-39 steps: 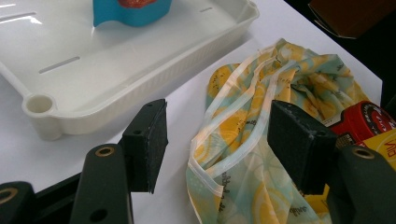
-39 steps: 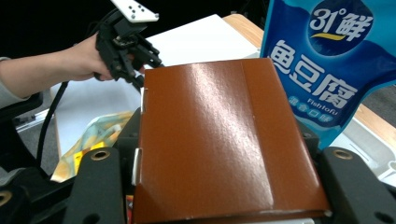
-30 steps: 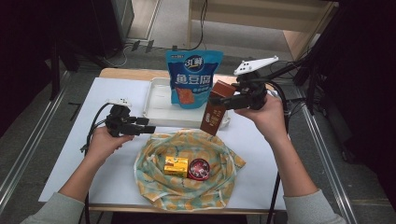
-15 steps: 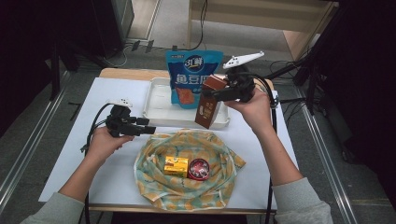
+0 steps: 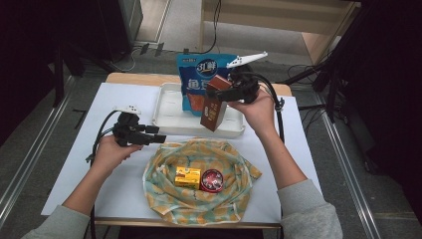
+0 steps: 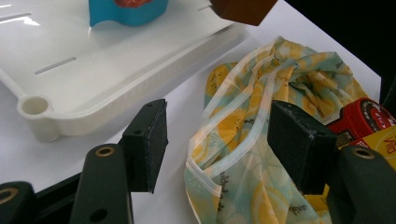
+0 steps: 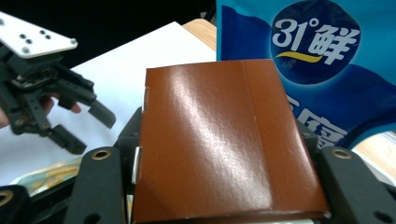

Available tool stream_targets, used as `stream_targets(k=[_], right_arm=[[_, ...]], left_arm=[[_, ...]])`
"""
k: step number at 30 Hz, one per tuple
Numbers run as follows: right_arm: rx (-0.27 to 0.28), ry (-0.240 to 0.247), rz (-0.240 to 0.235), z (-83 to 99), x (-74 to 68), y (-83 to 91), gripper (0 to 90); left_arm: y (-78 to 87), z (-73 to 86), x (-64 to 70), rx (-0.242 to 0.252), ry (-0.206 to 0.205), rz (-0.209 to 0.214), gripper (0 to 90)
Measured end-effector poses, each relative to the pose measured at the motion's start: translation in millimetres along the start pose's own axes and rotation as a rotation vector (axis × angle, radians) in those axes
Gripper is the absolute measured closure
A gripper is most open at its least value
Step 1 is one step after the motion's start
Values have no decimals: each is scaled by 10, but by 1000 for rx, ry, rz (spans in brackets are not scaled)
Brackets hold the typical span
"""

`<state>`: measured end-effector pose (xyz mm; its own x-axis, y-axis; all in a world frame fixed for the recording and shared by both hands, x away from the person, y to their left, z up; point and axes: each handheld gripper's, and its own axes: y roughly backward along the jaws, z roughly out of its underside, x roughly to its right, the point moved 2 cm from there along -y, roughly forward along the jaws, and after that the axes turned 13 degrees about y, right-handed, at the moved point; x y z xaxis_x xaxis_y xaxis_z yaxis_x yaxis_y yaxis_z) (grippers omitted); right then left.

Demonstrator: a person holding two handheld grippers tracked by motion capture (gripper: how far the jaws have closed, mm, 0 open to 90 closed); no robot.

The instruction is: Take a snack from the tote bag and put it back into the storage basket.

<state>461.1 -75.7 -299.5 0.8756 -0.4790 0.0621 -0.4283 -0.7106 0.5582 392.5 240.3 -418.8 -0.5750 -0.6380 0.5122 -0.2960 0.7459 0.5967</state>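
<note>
Just behind the held brown carton [image 5: 214, 107], a blue pouch [image 5: 199, 82] in the white tray [image 5: 169, 112].

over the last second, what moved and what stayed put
The right claw, shut on the brown box, carried it left over the white tray, in front of the blue bag. The left claw stayed open beside the yellow cloth; tray, bag and cloth kept their places.

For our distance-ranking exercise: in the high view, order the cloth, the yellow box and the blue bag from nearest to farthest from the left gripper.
1. cloth: its rim lies just right of and below the left gripper.
2. yellow box: farther right, in the cloth's middle.
3. blue bag: farthest, standing at the back of the white tray.
</note>
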Motion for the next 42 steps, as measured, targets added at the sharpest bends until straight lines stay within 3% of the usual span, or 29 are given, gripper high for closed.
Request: stream_targets(k=[14, 23, 42], right_arm=[[2, -11, 29, 28, 37, -359, 433], [41, -58, 47, 54, 117, -451, 435], [-17, -55, 49, 243, 63, -653, 436]], left_arm=[[-9, 5, -3, -8, 0, 8, 384], [-15, 6, -5, -13, -2, 6, 384], [-32, 14, -6, -24, -4, 10, 384]])
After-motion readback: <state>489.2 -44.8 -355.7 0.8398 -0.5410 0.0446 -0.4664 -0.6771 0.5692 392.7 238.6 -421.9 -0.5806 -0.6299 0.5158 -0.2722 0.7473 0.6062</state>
